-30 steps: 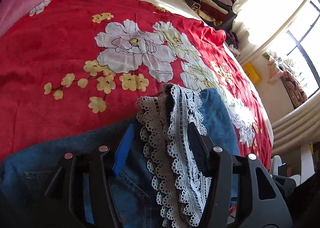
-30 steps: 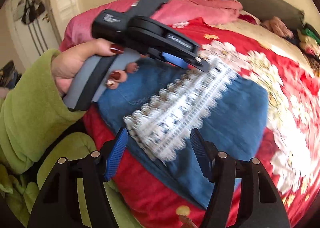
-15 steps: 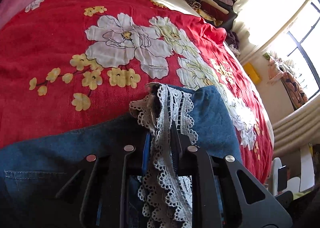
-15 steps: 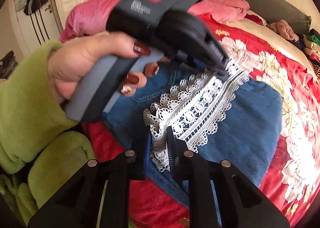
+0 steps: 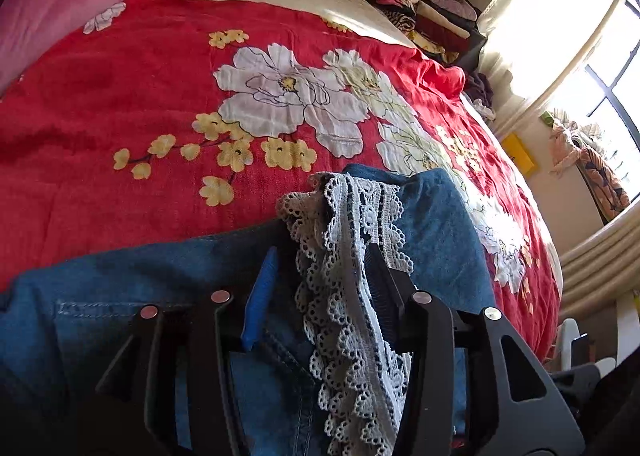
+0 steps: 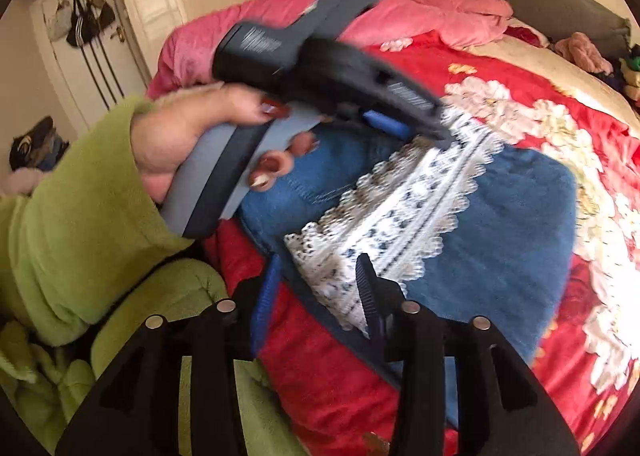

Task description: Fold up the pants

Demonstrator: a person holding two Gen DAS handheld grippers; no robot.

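Two hand-held grippers of yours over the folded jeans [image 6: 500, 224] near the bed's [image 5: 120, 104] front edge, left hand-held gripper [image 5: 320, 280] opening around the lace trim [image 5: 352, 256], right hand-held gripper [image 6: 316, 288] opening at the trim's near end, your sleeve [image 6: 80, 192] alongside.

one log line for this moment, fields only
stage: jeans folded | left gripper: opening, lace hem between | right gripper: opening at hem

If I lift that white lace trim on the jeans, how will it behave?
The lace trim would probably be floppy: it already bunches and ripples on the jeans. It looks light and full of holes, so it may snag on a tool. It seems sewn on, so heavier denim would likely drag behind.
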